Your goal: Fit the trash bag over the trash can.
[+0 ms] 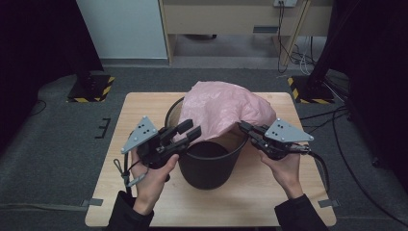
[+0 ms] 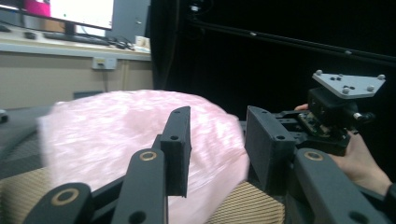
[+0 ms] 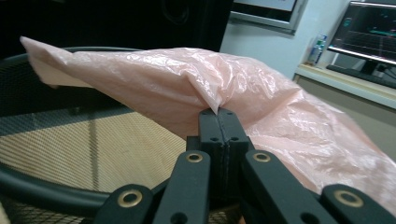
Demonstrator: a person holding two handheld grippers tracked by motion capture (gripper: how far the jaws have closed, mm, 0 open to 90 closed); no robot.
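While our right gripper [image 1: 242, 125] is pinching the pink bag's [image 1: 226, 108] edge shut, we are holding the left gripper [image 1: 189, 130] spread apart beside the bin [image 1: 208, 166] rim.

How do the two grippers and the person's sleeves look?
Both the left gripper and right gripper are black, with two flat jaws on linkages with brass-coloured pivots, a grey triangular plate on top and a trailing black cable. The sleeves are dark.
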